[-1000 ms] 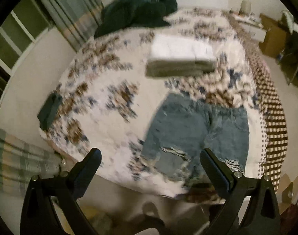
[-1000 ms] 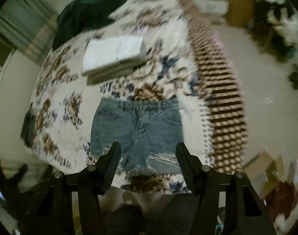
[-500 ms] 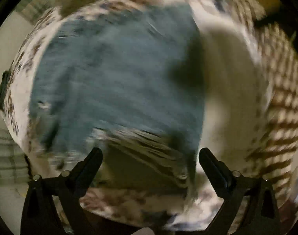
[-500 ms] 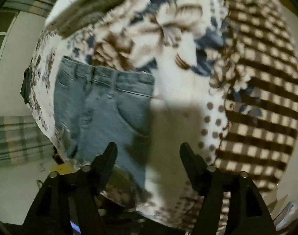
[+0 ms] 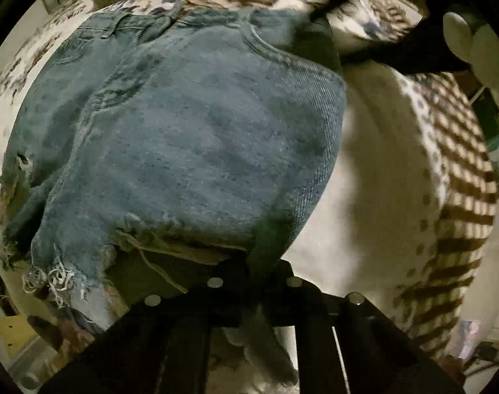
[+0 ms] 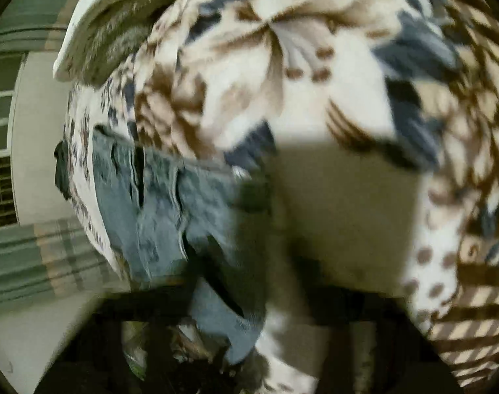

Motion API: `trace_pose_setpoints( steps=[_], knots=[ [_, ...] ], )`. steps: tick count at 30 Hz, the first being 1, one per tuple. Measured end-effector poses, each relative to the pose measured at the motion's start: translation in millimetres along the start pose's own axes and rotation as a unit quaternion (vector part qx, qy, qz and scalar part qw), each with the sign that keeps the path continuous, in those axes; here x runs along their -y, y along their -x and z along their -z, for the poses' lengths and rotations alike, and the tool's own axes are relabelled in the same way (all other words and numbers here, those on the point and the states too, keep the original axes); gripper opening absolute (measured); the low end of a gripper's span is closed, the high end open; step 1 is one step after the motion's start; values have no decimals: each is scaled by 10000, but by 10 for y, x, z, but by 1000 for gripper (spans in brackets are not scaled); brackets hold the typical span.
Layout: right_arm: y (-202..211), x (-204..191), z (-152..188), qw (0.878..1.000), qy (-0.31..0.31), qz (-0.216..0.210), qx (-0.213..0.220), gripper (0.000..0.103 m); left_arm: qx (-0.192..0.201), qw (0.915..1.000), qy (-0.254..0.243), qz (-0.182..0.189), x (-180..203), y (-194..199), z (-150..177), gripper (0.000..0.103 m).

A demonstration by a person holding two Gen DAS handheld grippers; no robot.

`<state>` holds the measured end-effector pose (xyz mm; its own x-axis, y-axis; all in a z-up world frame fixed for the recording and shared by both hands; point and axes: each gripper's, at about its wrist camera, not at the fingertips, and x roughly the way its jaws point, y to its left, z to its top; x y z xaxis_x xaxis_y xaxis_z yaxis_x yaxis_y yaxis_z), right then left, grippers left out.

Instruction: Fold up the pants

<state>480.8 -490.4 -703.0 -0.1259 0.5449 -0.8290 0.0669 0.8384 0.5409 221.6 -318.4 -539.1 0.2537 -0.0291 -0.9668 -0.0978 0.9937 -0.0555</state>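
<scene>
Pants: the denim shorts [image 5: 190, 138] lie flat on the flowered bed cover [image 6: 315, 65], waistband at 12 o'clock, frayed hems at 6.
Left tongs [image 5: 254, 279]: pinched narrow on the hem corner at the side seam.
Right tongs [image 6: 249, 308]: blurred, seem closed on denim near the waist; I cannot tell surely.
Handling: thick, soft, not slippery, I think; hold seams, not the loose threads.
Views: left shows the whole shorts; right shows folded towels [image 6: 118, 26] at 11 o'clock.
</scene>
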Motion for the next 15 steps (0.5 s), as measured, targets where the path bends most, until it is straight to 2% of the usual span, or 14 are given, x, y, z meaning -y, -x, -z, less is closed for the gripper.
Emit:
trace_pose_setpoints(
  steps=[5,8,12,15],
  knots=[
    [284,-419,132,9991,127,37,403,9,346,9992,88,195,-296,612,-113,5],
    [505,-697,219,9985,156,-37,518,8,512,9969,486,355,-636,949,-186,5],
    [717,-1327,264,9967,387,-128,699,7,826,9897,1072,475,-1281,1320,-298,5],
    [680,-1875,180,9951,650,-124,735,7,921,9811,1587,619,-1730,1332,-432,5]
  ],
)
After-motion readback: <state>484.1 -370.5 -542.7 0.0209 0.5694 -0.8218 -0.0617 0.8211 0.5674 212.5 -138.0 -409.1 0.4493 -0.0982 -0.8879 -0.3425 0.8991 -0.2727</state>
